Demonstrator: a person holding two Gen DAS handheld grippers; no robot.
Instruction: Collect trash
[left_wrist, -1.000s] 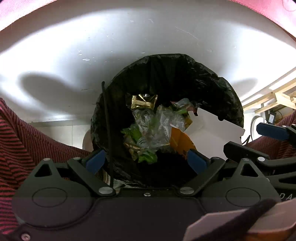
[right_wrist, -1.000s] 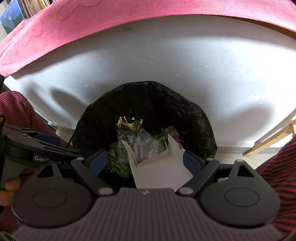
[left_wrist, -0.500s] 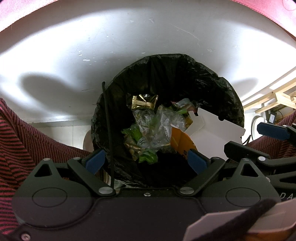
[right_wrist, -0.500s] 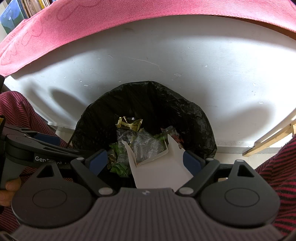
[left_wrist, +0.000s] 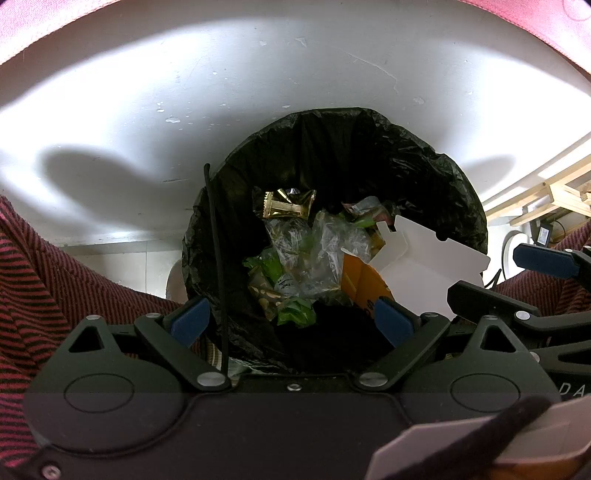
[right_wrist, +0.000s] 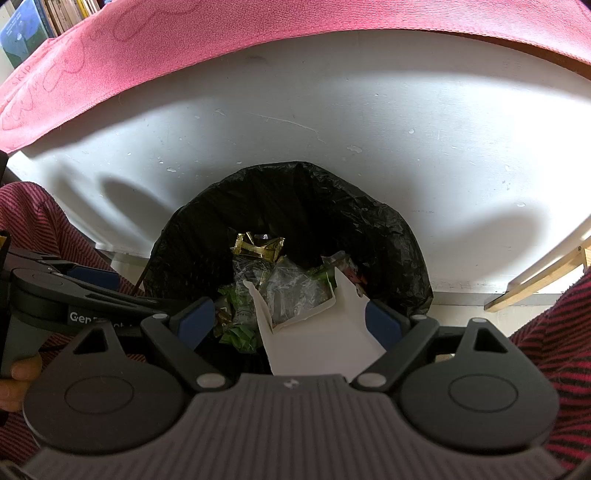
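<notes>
Hanging over the bin, the right gripper (right_wrist: 290, 319) has its jaws spread wide, with a white card (right_wrist: 317, 339) lying between them; the card touches the right-hand pad, but I cannot tell whether anything truly pinches it. Beside it, the left gripper (left_wrist: 291, 319) is also spread and holds nothing, its pads framing the near rim of the bin (left_wrist: 436, 173). Just ahead of both tools, the card's far end leans into the bin's mouth above the clear wrappers (left_wrist: 321, 251), green scraps and an orange carton (left_wrist: 364, 280); a gold wrapper (left_wrist: 290, 203) lies farthest in, against the black liner. The risk, as I judge it, is that the stiff card bridges the rim or catches the loose liner and tips out onto the floor instead of sliding down. Only the left view shows the card's full notched outline, the orange carton beneath it, and a thin black cord (left_wrist: 216, 258) running up past the left pad. Only the right view shows the card running back under the tool, and a hand (right_wrist: 16, 380) gripping the left tool's handle.
</notes>
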